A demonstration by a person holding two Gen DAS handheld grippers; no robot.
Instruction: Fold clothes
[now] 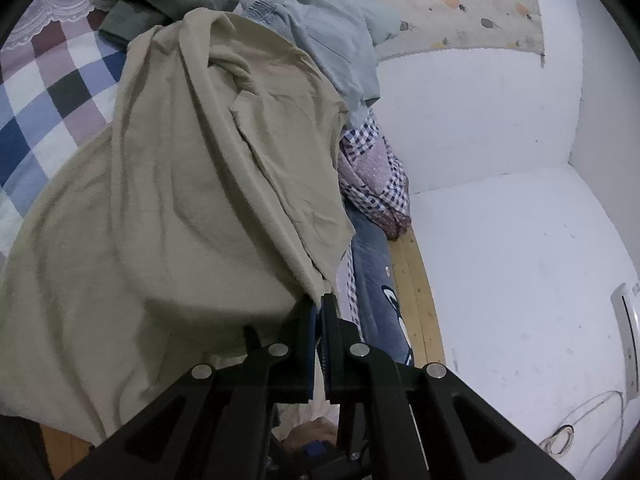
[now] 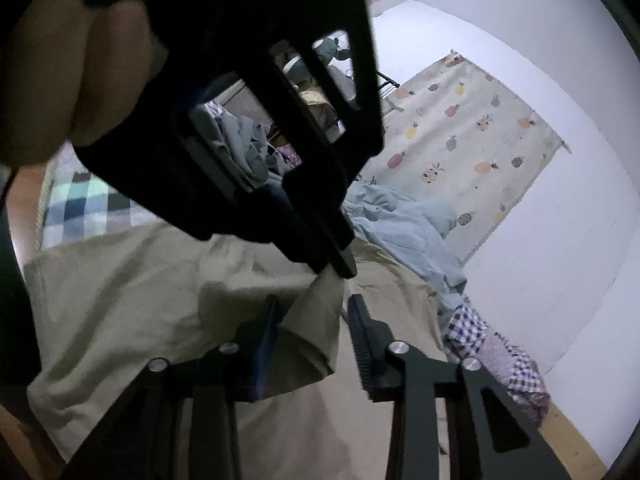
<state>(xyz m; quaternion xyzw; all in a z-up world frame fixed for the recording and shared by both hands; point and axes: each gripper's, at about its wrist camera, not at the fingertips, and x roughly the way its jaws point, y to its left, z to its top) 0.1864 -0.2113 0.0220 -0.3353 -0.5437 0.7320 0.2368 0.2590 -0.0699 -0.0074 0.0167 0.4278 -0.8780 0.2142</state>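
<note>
Clearly, left gripper (image 1: 319, 304) pinches beige garment (image 1: 180, 184) lengthwise.

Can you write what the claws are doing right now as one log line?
left claw: shut on beige cotton garment | right claw: open around its pinched corner | checkered quilt: underneath

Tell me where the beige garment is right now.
The beige garment drapes over the checked bedspread, its edge pinched in the left tongs, with the pale blue clothes behind it.
</note>
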